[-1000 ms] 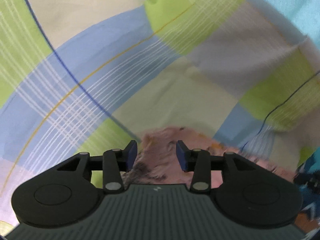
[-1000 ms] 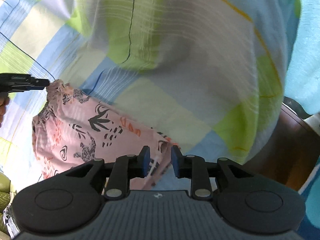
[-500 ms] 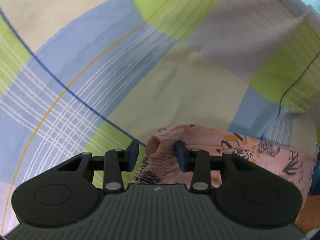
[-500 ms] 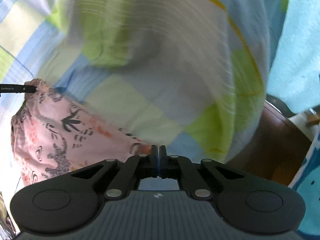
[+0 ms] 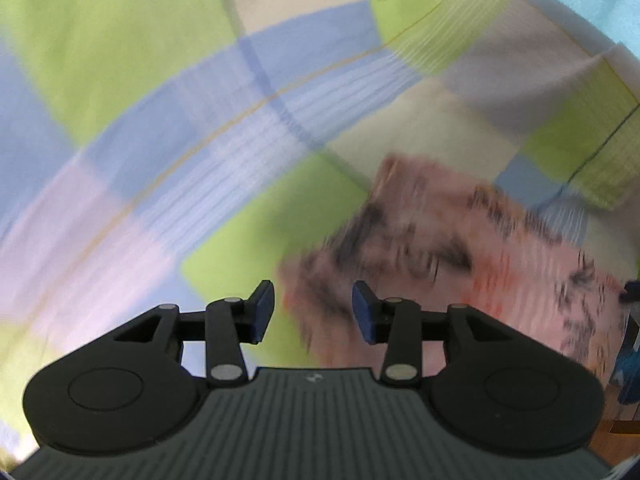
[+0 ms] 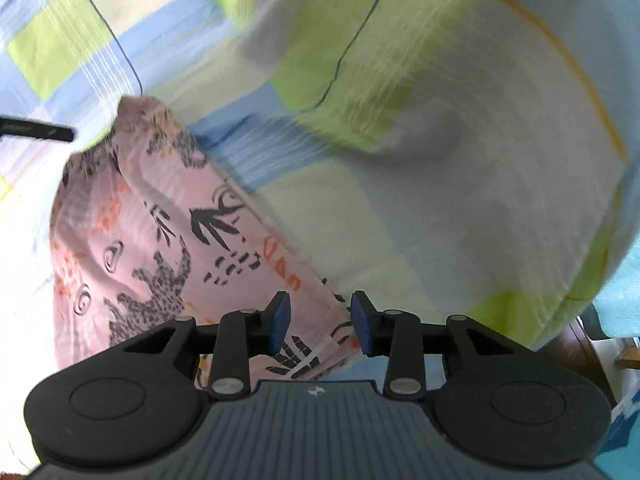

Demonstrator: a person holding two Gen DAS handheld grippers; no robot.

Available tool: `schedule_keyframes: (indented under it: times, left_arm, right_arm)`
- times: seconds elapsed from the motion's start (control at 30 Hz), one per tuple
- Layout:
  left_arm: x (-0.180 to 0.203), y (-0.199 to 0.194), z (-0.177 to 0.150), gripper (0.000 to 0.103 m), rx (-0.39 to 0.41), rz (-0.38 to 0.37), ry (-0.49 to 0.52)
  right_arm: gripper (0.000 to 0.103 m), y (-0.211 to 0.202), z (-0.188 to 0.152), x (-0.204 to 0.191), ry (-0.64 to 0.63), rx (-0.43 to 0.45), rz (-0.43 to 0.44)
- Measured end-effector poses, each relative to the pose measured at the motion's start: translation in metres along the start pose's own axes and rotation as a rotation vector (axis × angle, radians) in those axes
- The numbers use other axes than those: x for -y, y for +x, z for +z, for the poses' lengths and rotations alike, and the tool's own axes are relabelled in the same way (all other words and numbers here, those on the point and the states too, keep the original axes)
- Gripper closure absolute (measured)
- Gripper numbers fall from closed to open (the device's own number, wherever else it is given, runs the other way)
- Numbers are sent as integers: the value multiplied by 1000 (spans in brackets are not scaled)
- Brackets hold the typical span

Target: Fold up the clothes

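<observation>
A pink garment (image 5: 440, 248) printed with black and orange shapes lies flat on a checked bedsheet (image 5: 160, 120). The left wrist view is blurred. There my left gripper (image 5: 313, 312) is open, its pads apart, and only the garment's left edge shows behind the gap, the rest lying to the right. In the right wrist view the garment (image 6: 160, 240) spreads to the left. My right gripper (image 6: 320, 322) hovers over its near right corner with jaws opening; the cloth shows between the pads, which do not press it. The left gripper's tip (image 6: 36, 132) shows beside the garment's far corner.
The green, blue and cream bedsheet (image 6: 440, 200) bulges in a soft mound at the right. Dark wooden furniture (image 6: 568, 352) borders the bed at the lower right. A pale blue cloth (image 6: 624, 300) lies past the sheet's edge.
My left gripper has slid left off the garment's gathered edge, which was between its pads. My right gripper shut, then opened again over the garment's corner, and rolled.
</observation>
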State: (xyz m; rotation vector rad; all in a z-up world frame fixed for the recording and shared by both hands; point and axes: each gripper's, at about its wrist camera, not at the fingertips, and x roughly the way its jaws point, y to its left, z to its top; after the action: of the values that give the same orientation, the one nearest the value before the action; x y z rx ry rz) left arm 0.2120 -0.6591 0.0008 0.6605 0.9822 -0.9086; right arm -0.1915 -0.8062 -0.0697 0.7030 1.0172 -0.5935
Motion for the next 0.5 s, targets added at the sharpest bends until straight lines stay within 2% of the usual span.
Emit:
schedule_keyframes:
  times: [0.03, 0.07, 0.27, 0.37, 0.5]
  left_arm:
    - [0, -5, -14, 65, -12, -3, -17]
    - [-1, -10, -27, 65, -24, -6, -33]
    - [26, -44, -118, 65, -96, -115, -115]
    - [47, -51, -156, 63, -122, -153, -124]
    - [67, -52, -195, 63, -121, -217, -142]
  right_arm:
    - [86, 4, 0, 2, -2, -16, -34]
    - [89, 4, -1, 7, 16, -17, -47]
    - [85, -14, -4, 4, -9, -3, -46]
    - [80, -33, -15, -11, -34, 15, 8]
    - [78, -39, -41, -49, -88, -52, 135]
